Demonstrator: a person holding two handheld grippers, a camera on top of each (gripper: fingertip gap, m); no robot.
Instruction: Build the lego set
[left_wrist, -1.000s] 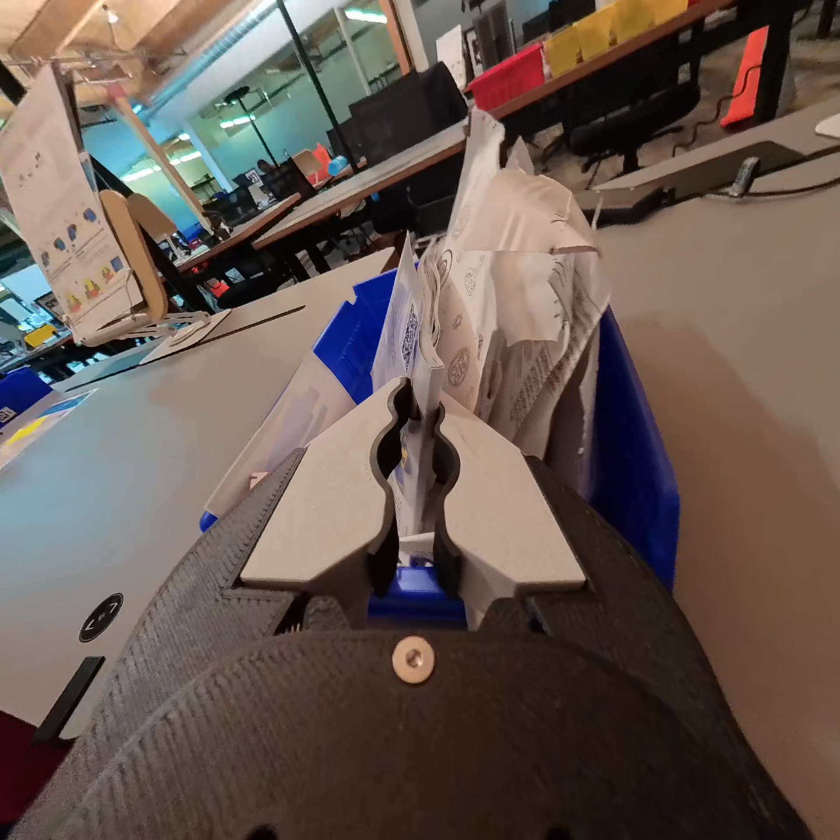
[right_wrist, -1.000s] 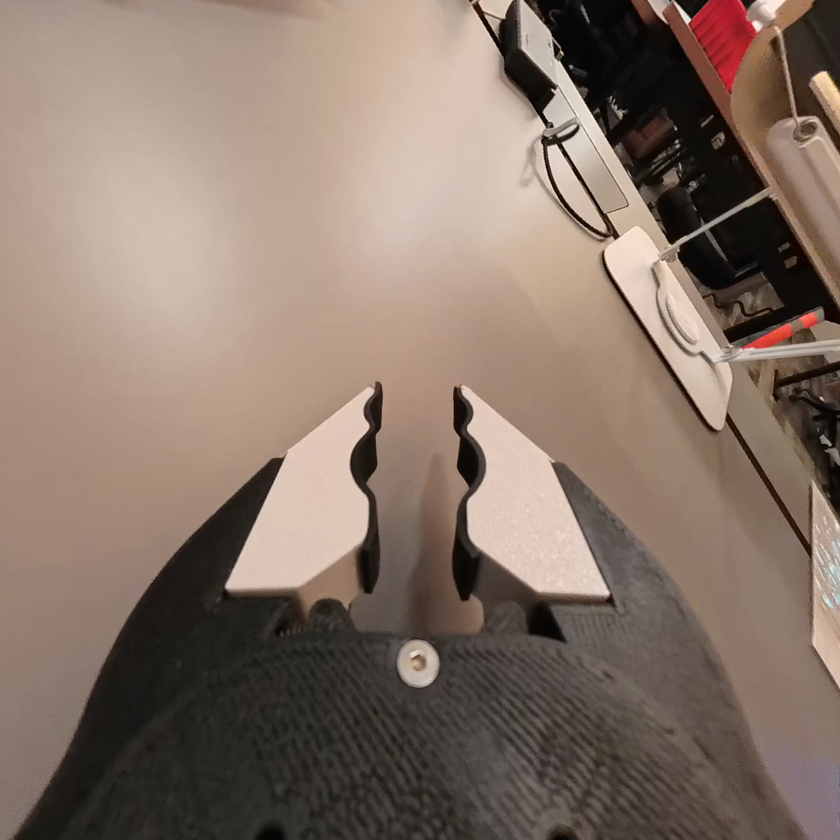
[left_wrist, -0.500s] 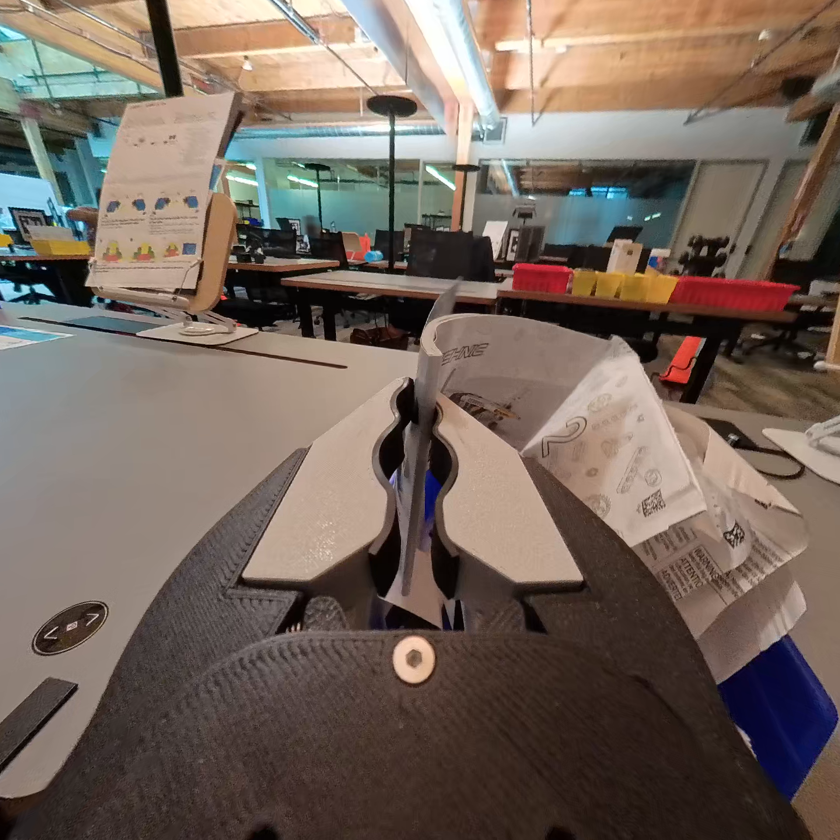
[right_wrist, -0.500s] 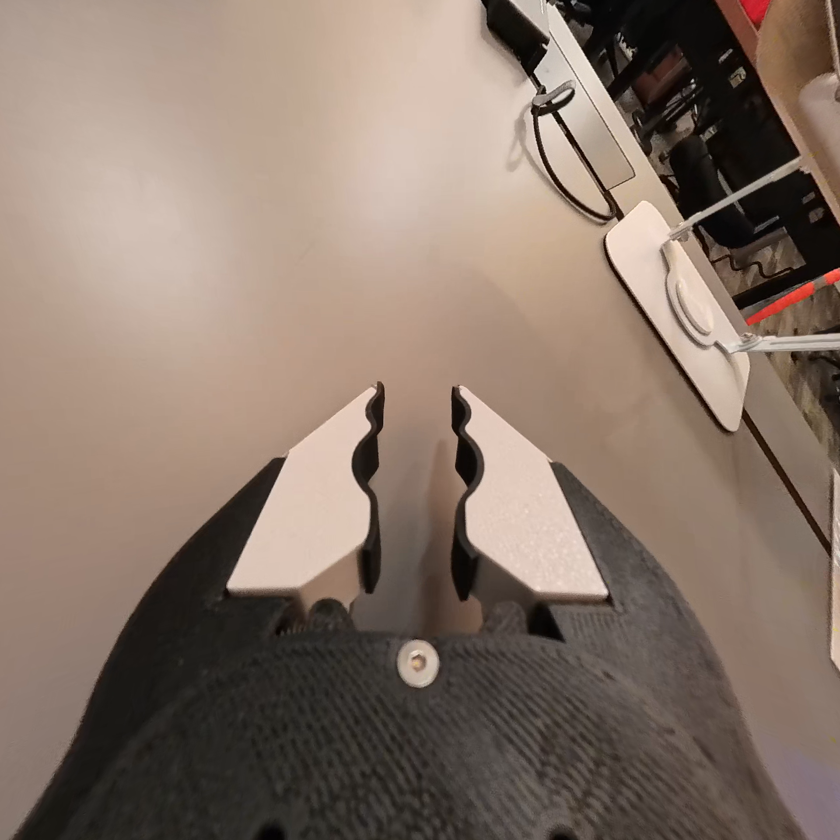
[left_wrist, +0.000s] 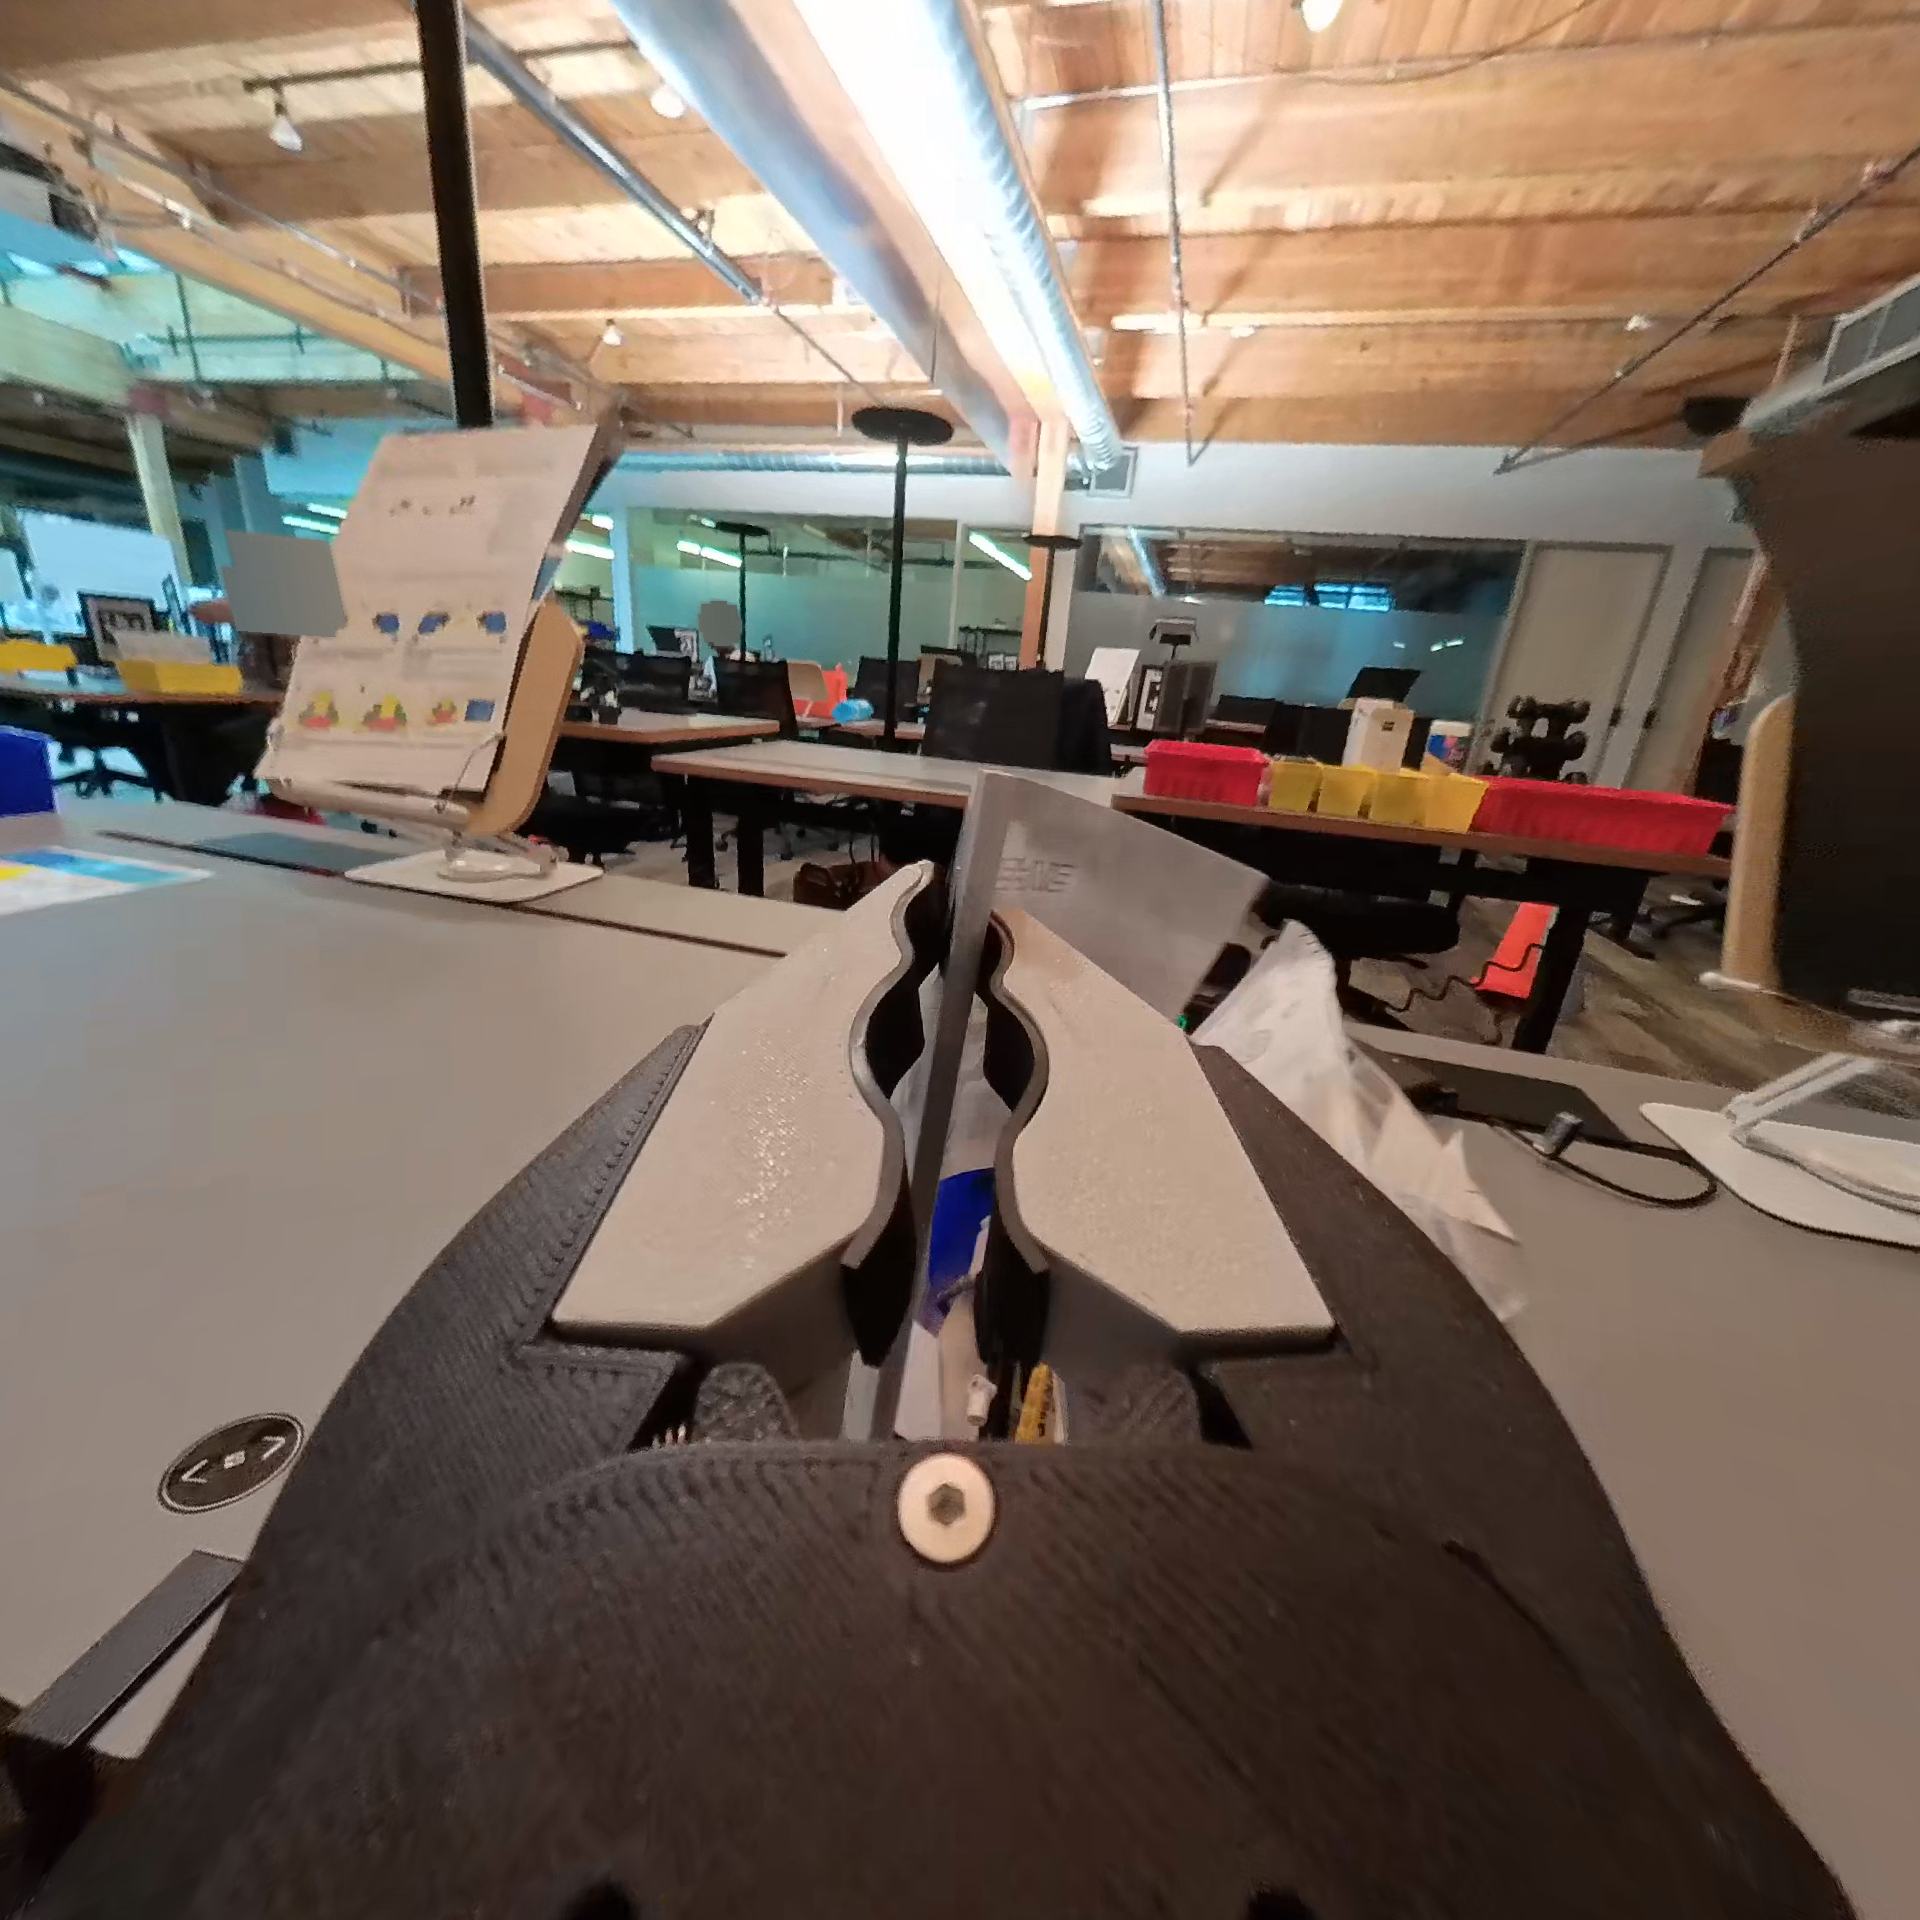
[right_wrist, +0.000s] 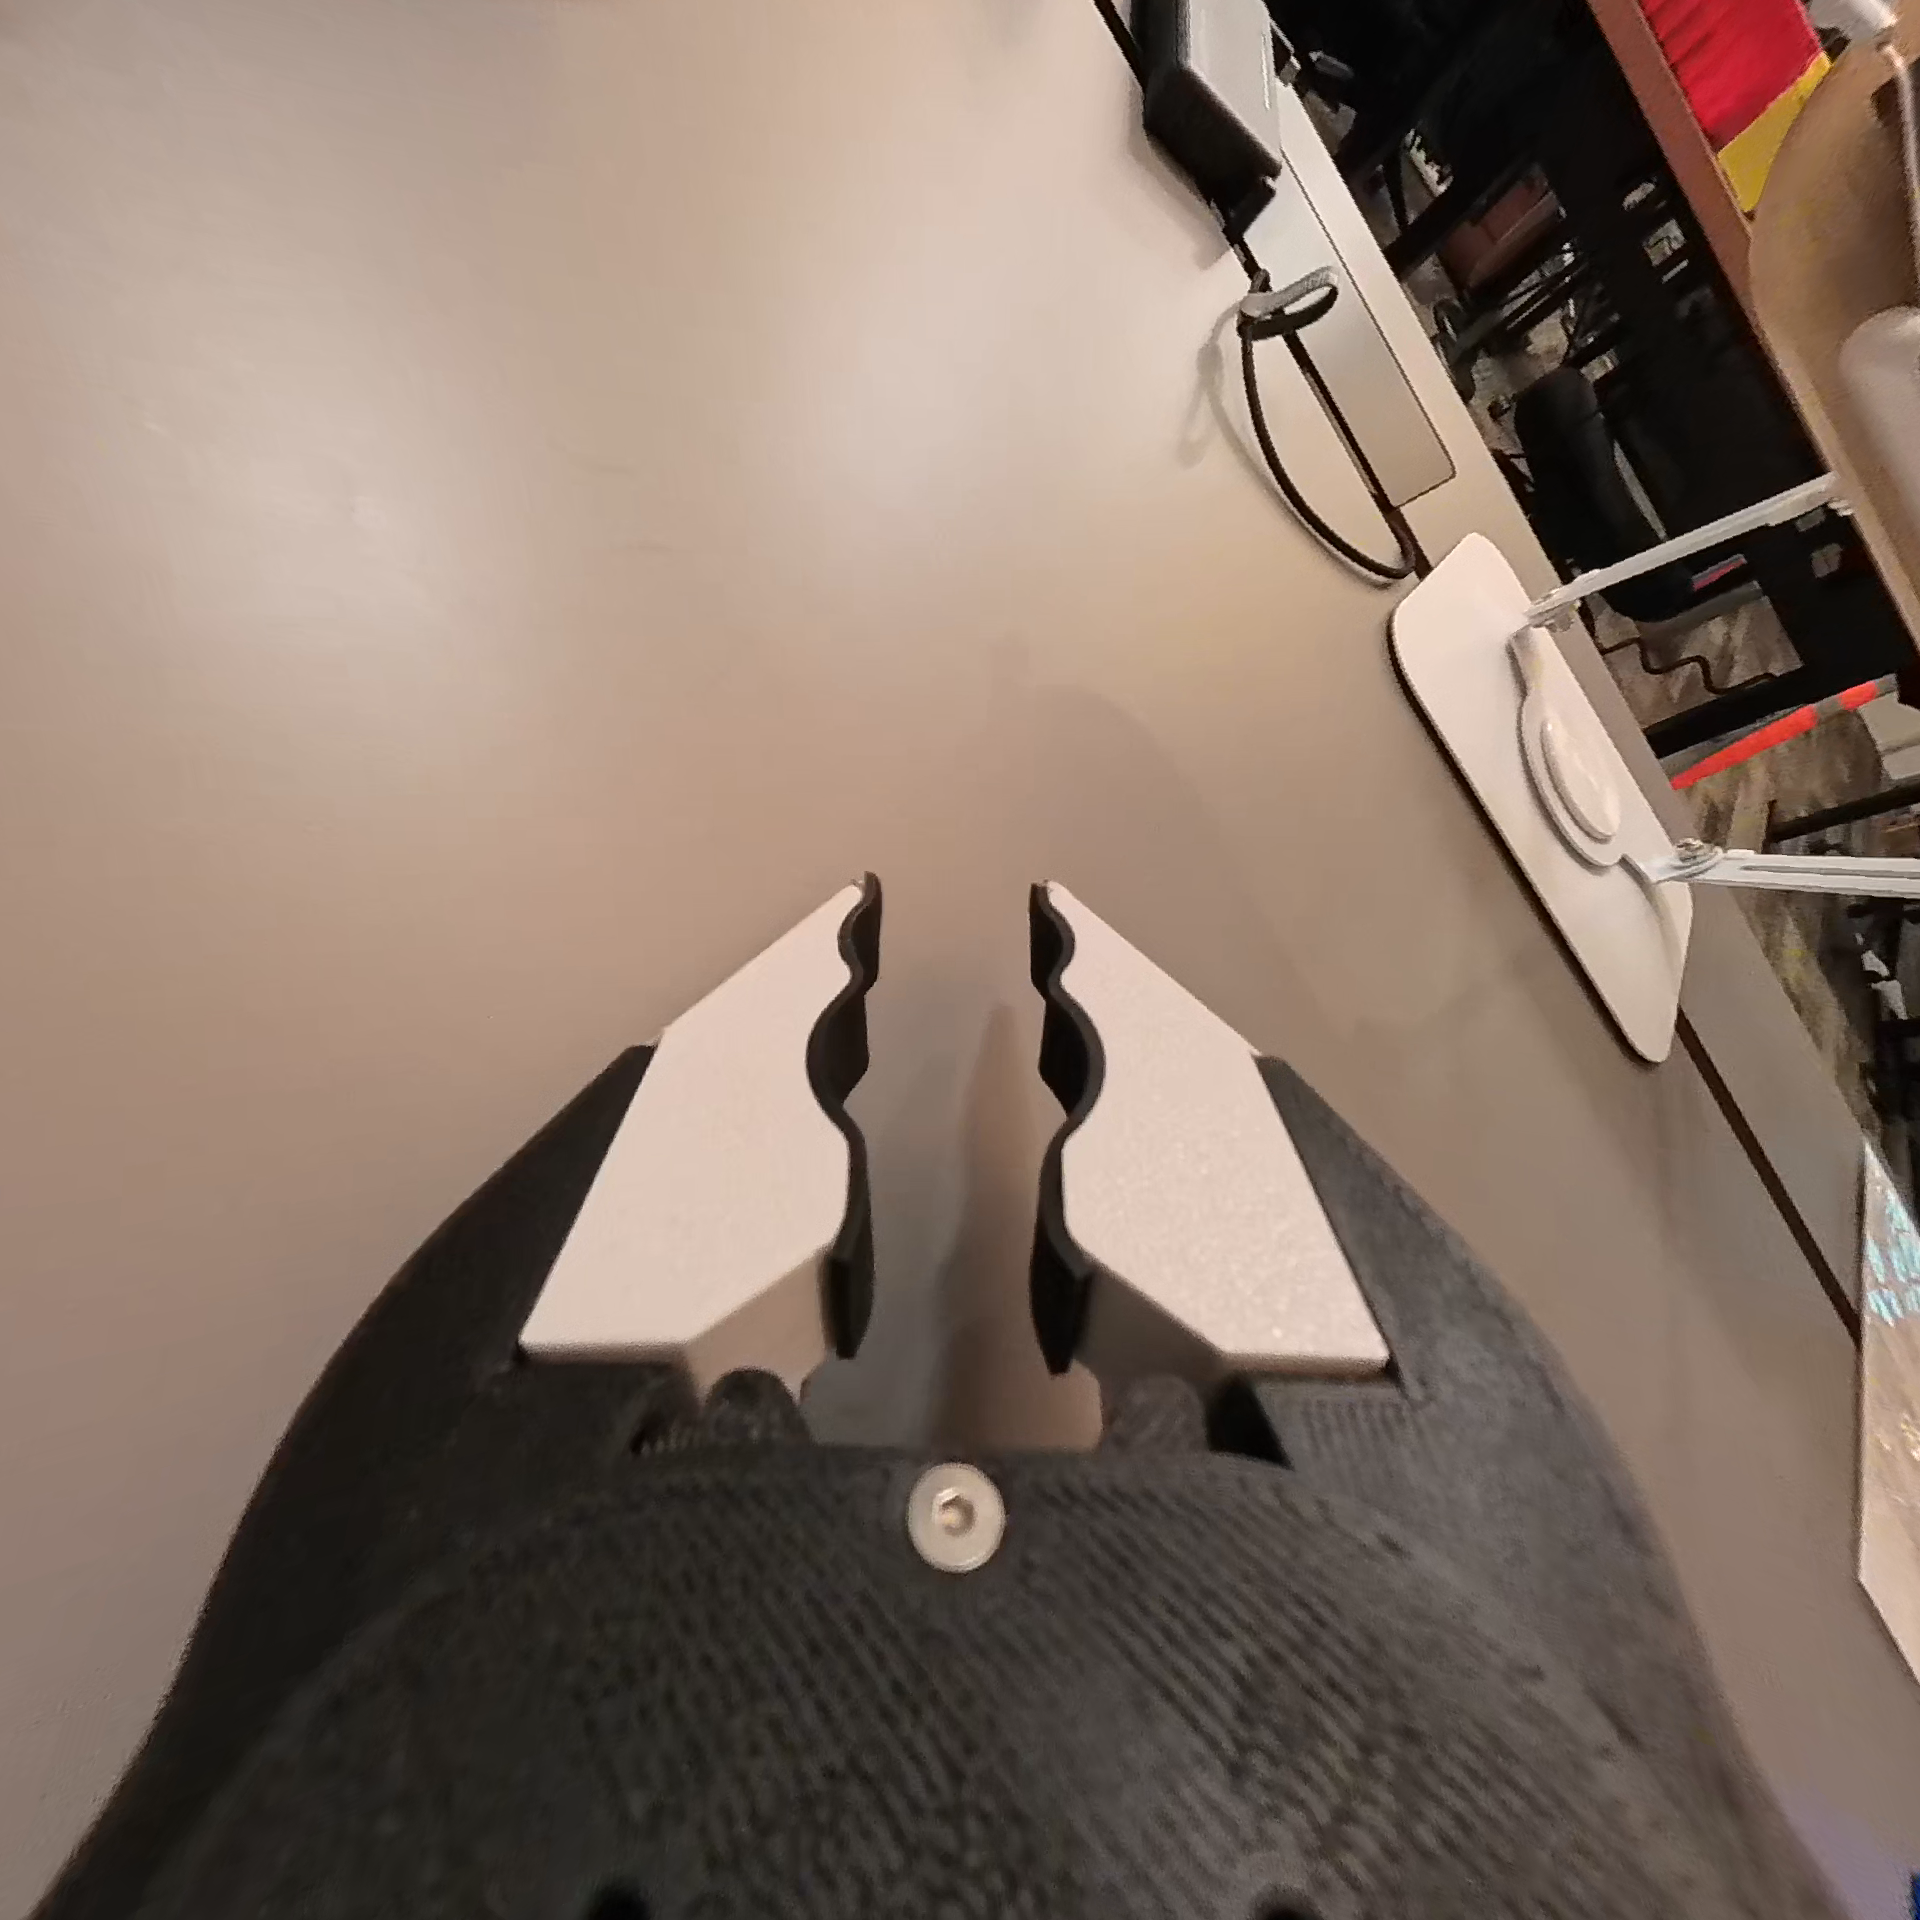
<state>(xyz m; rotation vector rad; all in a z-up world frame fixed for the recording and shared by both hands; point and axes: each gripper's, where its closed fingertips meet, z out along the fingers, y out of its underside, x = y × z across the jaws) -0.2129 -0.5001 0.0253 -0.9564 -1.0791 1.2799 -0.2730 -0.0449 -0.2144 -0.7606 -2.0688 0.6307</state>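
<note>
A thin paper bag (left_wrist: 1101, 883) of the lego set is pinched edge-on in the left claw (left_wrist: 961, 914), whose jaws are nearly closed upon it, and it is held up above the grey surface (left_wrist: 312, 1091). More crumpled white bags (left_wrist: 1340, 1081) are seen just to the right. The right claw (right_wrist: 954, 894) is held partly open and empty over the bare surface. The unpacking step is judged to be in hand; next, the bag should be set down or gripped by the right claw for tearing.

My left gripper (left_wrist: 961, 914) pinches a grey paper bag (left_wrist: 1101, 883) edge-on at frame centre; white crumpled bags (left_wrist: 1340, 1101) hang blurred at its right.
</note>
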